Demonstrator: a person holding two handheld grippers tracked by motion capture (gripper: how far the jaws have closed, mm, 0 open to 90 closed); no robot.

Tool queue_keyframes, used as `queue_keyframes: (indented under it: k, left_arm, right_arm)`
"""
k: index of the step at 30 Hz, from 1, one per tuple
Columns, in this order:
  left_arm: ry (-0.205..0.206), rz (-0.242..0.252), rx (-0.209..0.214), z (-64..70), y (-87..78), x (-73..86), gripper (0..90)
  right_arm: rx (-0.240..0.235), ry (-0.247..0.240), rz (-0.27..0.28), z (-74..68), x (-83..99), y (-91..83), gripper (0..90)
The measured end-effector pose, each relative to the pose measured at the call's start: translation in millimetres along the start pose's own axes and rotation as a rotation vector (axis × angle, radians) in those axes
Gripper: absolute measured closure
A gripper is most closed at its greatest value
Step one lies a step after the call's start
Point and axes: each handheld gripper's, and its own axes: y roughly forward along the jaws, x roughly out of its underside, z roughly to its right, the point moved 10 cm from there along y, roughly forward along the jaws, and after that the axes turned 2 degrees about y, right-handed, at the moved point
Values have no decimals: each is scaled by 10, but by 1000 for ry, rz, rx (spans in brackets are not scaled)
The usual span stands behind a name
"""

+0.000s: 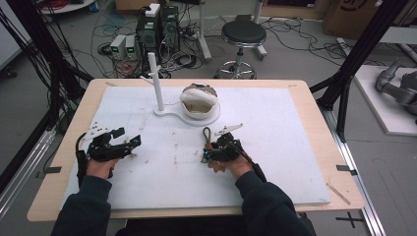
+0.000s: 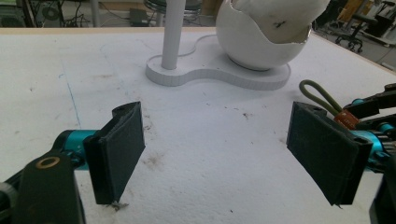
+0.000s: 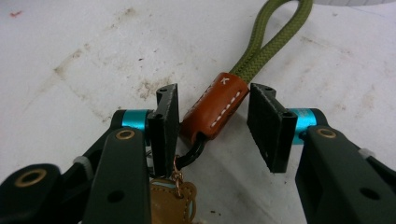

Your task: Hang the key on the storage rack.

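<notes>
Jaws of the right gripper [image 3: 212, 123] stood narrowly apart around the keychain strap [image 3: 219, 105], lying near the white bowl [image 1: 200, 109], which held white stuffing [image 1: 198, 96]. The left gripper [image 2: 217, 156] gaped wide, holding nothing.

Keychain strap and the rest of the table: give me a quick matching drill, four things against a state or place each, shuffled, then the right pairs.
Things:
1. keychain strap
2. left claw
3. white post
4. white bowl

States or places:
A. open above bare table
B. upright on the stand's narrow end
C. lying flat, leather sleeve between the jaws of the right claw
D. on the stand's wide end, holding white stuffing

Pairs: 1-C, 2-A, 3-B, 4-D
</notes>
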Motion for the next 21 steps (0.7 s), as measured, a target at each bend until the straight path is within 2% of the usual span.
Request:
queue_keyframes:
  k: [2,5,7,12,15,21]
  left_arm:
    - [0,0,2,10,3,0,195]
    - [2,1,1,16,9,-3,196]
    - [3,0,1,18,10,-3,198]
    - [-4,6,-3,2,1,-9,203]
    - [-7,15,-13,-30,-26,-26,204]
    - [-4,62,-27,-127,-127,-112,207]
  right_arm:
    - [8,2,-8,0,-6,1,574]
    - [9,-8,-30,27,-16,-3,752]
    - [-21,9,-38,28,-17,3,778]
    - [-24,-22,-33,11,-27,-4,802]
    - [-49,-37,8,-29,-79,-30,805]
    - [-96,-85,187,-164,-390,-207,804]
